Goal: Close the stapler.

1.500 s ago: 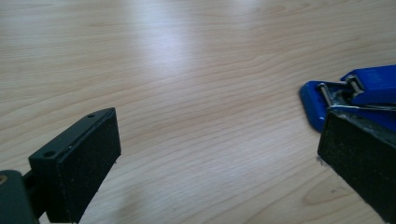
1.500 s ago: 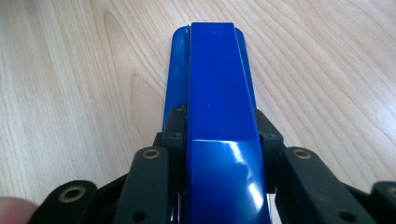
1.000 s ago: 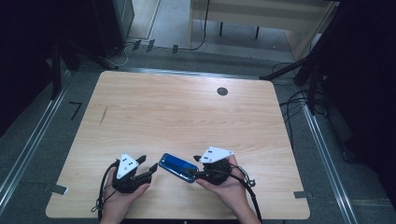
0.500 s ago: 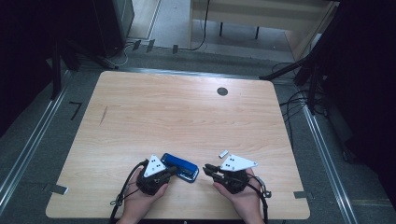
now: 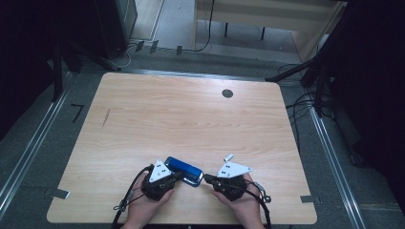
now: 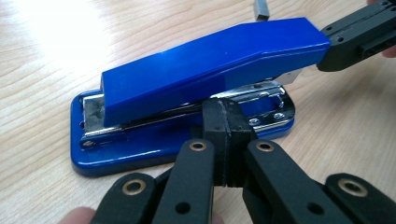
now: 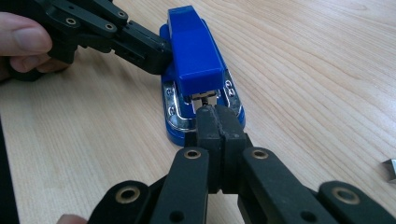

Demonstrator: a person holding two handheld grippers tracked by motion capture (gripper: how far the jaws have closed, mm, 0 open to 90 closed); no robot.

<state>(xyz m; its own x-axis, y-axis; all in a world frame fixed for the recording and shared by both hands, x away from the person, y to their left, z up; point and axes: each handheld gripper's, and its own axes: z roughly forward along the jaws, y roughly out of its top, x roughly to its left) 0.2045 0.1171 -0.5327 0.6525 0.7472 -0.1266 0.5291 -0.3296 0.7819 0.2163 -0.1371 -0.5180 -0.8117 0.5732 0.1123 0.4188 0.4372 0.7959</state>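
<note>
Pressing blue stapler (image 6: 196, 79), both jaws closed, staple strip (image 5: 229, 156) apparently beside.

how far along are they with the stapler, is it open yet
Not open yet. Done: both grippers have reached the blue stapler, which lies flat on the table with its top arm down. In hand: the left gripper, jaws shut, presses against the stapler's side; the right gripper, also shut, noses into its hinged rear end. A small strip of staples lies loose nearby. Left: probably lifting the top and loading it.
</note>
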